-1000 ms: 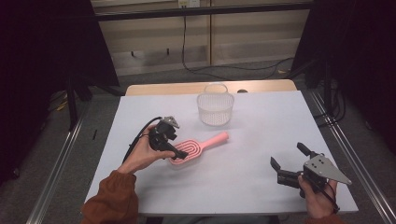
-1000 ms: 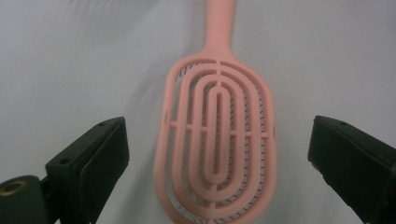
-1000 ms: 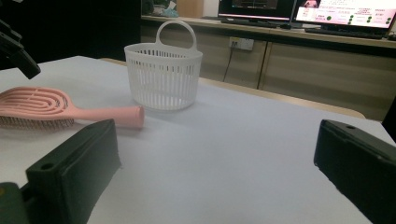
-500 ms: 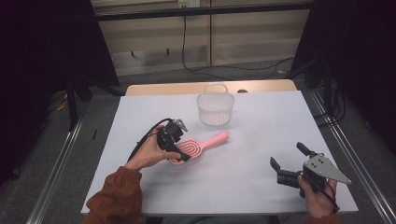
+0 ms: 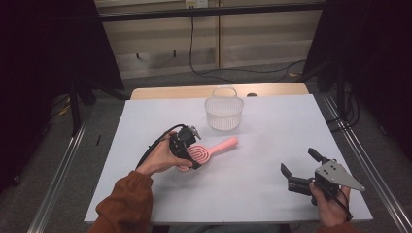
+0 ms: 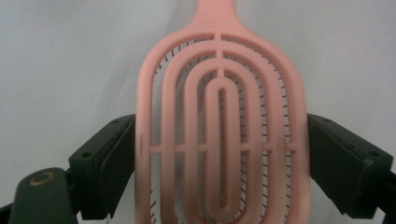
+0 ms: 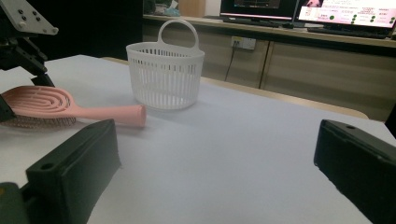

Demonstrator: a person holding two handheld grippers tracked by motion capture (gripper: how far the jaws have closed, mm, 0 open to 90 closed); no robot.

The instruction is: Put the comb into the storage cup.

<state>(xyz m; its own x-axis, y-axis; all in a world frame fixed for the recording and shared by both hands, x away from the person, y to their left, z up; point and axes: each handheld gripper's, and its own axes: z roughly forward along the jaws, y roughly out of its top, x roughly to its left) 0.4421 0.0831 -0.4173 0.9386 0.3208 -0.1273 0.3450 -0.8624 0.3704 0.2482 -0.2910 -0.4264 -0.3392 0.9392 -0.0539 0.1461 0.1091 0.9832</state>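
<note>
A pink hairbrush (image 5: 219, 145) lies flat on the white table (image 5: 277, 131), bristles down, handle toward the basket. My left gripper (image 5: 193, 155) is at its head. In the left gripper view the brush head (image 6: 219, 93) sits between the two black jaws, which touch its left and right edges, so my left gripper (image 6: 222, 140) is shut on it. My right gripper (image 5: 299, 162) rests open at the front right, well away from the brush, with nothing between its jaws (image 7: 217, 154). From there the brush (image 7: 70, 109) and the left gripper (image 7: 23, 42) show at the left.
A white slotted basket (image 5: 223, 114) with a handle stands at the back centre of the table, just beyond the brush handle; it also shows as the basket (image 7: 166, 77) in the right gripper view. A wooden strip (image 5: 218, 91) borders the far edge.
The left gripper has slid a little to the right and down over the brush head, its jaws now against both sides. The brush and the right gripper have barely moved.
</note>
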